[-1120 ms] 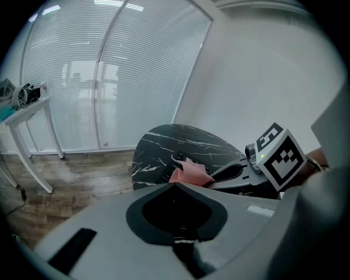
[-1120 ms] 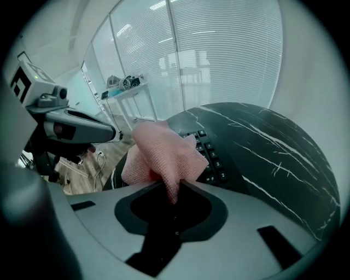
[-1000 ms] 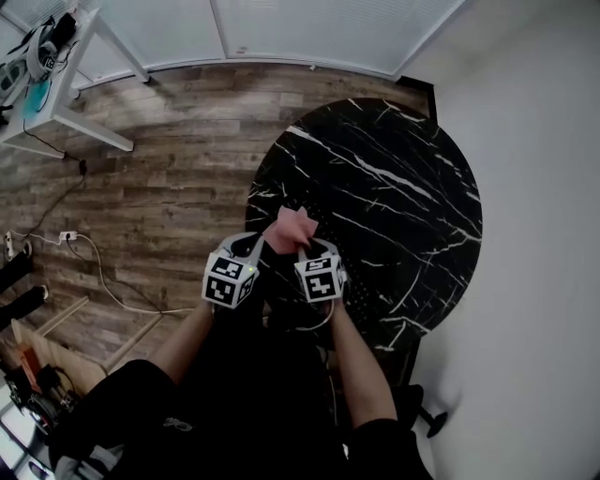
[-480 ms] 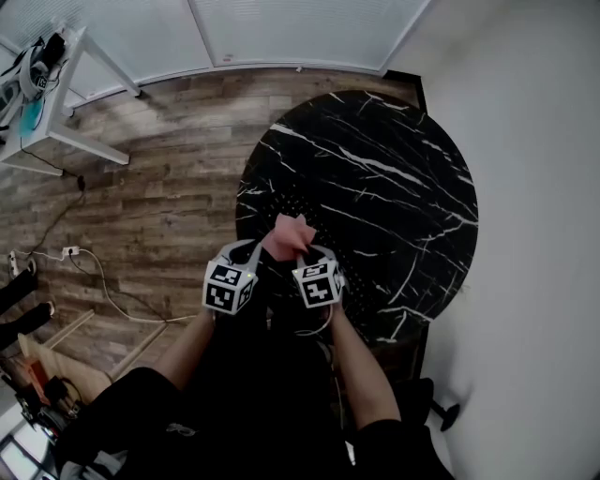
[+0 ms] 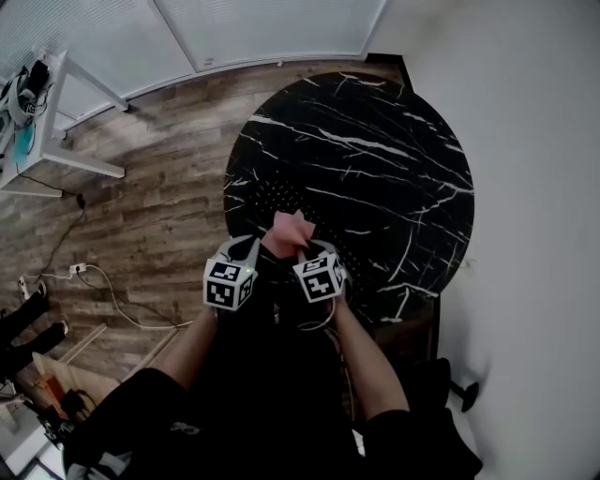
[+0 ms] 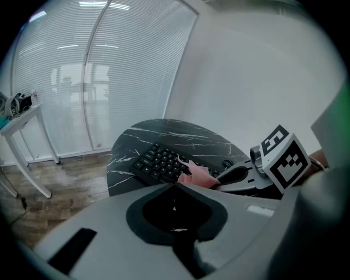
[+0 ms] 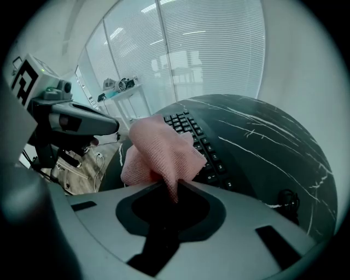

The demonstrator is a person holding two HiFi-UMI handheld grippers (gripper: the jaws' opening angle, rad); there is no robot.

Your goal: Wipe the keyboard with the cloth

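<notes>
Cloth (image 7: 158, 147): pink, bunched, one corner pinched between the right gripper's (image 7: 172, 188) fingers, at the keyboard's near end.
Keyboard (image 7: 199, 143): black, along the round tabletop's (image 5: 375, 141) near-left edge.
Left gripper (image 6: 174, 188): fingers pressed together, nothing between them, just beside the right.

A wood-plank floor (image 5: 141, 197) in mixed brown and grey runs under a round black marble surface (image 5: 394, 141) veined with white. A plain white wall (image 5: 534, 169) stands close on the right. White slatted blinds (image 5: 262, 28) cover tall windows along the far side and let in soft, even daylight. A white side table (image 5: 52, 141) with slanted legs stands at the far left.
</notes>
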